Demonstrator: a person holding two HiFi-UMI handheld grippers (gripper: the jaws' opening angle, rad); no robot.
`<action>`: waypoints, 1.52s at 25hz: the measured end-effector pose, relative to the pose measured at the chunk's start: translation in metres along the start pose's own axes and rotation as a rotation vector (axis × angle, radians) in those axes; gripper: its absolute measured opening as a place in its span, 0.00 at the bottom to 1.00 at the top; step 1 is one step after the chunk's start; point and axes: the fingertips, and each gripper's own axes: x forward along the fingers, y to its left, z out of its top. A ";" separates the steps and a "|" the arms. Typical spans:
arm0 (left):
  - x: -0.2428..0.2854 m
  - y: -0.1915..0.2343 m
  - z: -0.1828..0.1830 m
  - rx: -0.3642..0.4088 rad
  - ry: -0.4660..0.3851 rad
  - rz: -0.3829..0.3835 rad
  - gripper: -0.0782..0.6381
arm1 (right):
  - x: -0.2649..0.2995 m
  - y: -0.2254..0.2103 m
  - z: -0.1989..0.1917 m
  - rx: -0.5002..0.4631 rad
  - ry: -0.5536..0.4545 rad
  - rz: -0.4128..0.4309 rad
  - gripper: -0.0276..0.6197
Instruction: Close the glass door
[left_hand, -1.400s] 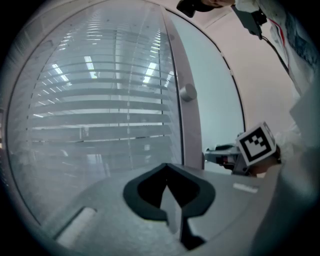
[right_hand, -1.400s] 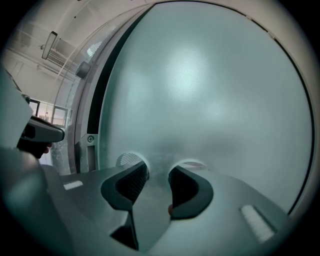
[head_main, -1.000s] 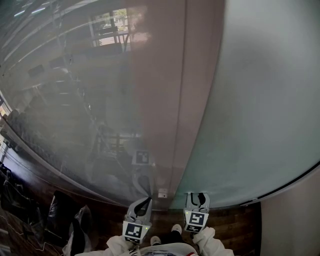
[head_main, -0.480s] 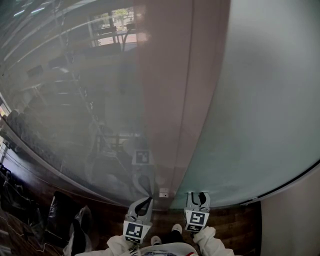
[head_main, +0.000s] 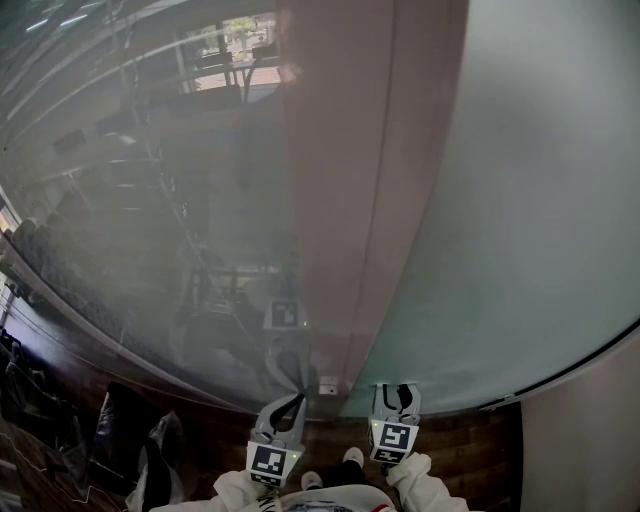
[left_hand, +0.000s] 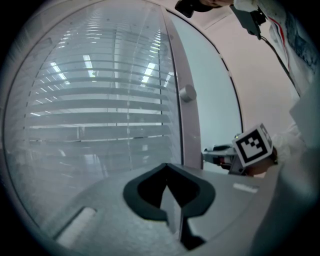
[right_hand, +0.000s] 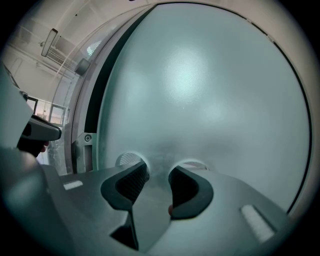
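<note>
We read no words, numbers, brands or signs anywhere. Only letterless black-and-white square markers (head_main: 393, 437) sit on the left gripper (head_main: 289, 401) and right gripper (head_main: 398, 391), at 6 o'clock in the head view.

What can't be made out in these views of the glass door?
- Head view: top of the glass door, cut off by the picture edge.
- Right gripper view: anything behind the frosted panel; frosting hides it.
- Right gripper view: whether the right hand-held gripper touches that panel; haze blurs the tips.
- Left gripper view: round fitting on the frame, too small.

Dark floor shapes (head_main: 125, 430), possibly bags, look too blurred.
</note>
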 end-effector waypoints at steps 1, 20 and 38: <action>0.000 0.000 0.000 0.000 0.000 0.000 0.11 | 0.000 0.000 0.000 0.000 0.000 -0.001 0.26; -0.002 0.002 0.003 -0.001 0.008 0.007 0.11 | -0.002 -0.005 -0.010 0.065 0.016 0.031 0.27; -0.037 -0.005 -0.006 -0.006 0.025 -0.018 0.11 | -0.042 -0.009 -0.016 0.110 0.035 -0.003 0.27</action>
